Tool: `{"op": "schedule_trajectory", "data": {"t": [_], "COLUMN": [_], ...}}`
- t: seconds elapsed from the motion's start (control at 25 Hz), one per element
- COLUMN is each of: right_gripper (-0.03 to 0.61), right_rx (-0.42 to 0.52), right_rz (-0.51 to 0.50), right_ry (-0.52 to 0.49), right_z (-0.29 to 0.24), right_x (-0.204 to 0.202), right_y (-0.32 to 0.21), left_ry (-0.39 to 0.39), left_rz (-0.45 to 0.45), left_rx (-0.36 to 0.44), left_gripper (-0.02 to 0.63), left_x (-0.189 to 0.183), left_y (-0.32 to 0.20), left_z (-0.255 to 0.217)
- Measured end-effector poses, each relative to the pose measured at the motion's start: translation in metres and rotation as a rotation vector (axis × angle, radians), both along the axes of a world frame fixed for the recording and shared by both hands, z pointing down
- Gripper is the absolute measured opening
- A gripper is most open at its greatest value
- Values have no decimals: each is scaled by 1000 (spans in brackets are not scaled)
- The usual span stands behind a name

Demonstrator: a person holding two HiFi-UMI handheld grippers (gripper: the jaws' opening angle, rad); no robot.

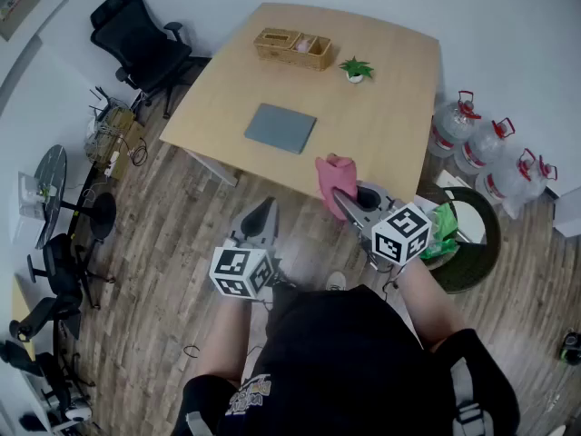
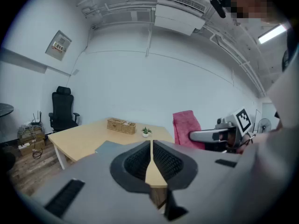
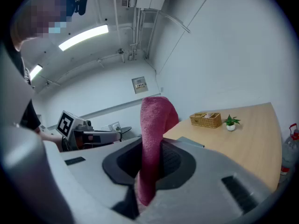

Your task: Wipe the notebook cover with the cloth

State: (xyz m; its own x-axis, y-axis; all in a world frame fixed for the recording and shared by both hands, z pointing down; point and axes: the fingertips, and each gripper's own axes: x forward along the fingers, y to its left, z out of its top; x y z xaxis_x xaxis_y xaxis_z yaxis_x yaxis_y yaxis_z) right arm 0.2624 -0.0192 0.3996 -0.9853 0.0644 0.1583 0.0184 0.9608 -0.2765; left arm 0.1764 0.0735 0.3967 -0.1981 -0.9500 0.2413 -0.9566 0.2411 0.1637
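Note:
A grey notebook [image 1: 280, 127] lies flat near the middle of the wooden table [image 1: 390, 125]; it shows as a grey slab [image 2: 108, 147] in the left gripper view. My right gripper [image 1: 343, 200] is shut on a pink cloth [image 1: 335, 174], which sticks up between its jaws [image 3: 153, 139] at the table's near edge. My left gripper [image 1: 265, 209] hangs shut and empty in front of the table, over the floor, left of the right one. In the left gripper view the cloth [image 2: 185, 127] and right gripper [image 2: 202, 136] stand to the right.
A wicker basket [image 1: 292, 48] and a small potted plant [image 1: 356, 69] stand at the table's far side. Several water jugs [image 1: 495, 153] and a round bin [image 1: 467, 236] are on the floor at right. A black office chair [image 1: 138, 44] is at far left.

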Motion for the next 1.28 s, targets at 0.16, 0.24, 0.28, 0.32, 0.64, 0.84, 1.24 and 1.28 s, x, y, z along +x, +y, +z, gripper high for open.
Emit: {"op": "schedule_trajectory", "data": {"t": [0.16,0.24,0.28,0.32,0.64,0.84,1.24,1.28], "right_gripper": [64,64,64,66,66,66,66,66], "right_rx": [-2,-14,-25,-36,-66,-79,-80,-80], "right_rz": [3,2,2,3,24,49,117,126], "right_ry": [2,-5,-10,-15,-5,8,40,42], "right_z": [1,0,0,-1,3,5,11,10], "right_x": [-2,-2,-2,-3,-26,-54,-121,-129], "right_y": [-2,-2,-2,-1,4,8,23,25], "left_ry": [4,6,6,7,26,52,76,77], "left_rz": [-1,0,2,5,20,41,118,124], "left_rx": [-2,-4,-6,-8,-21,-23,-29,-27], "left_gripper": [15,15,15,15,15,15,17,17], "left_x": [-3,-3,-3,-3,-29,-58,-132,-141], "left_y": [-1,-1,-1,0,6,12,22,22], "left_z": [1,2,2,3,9,15,23,23]}}
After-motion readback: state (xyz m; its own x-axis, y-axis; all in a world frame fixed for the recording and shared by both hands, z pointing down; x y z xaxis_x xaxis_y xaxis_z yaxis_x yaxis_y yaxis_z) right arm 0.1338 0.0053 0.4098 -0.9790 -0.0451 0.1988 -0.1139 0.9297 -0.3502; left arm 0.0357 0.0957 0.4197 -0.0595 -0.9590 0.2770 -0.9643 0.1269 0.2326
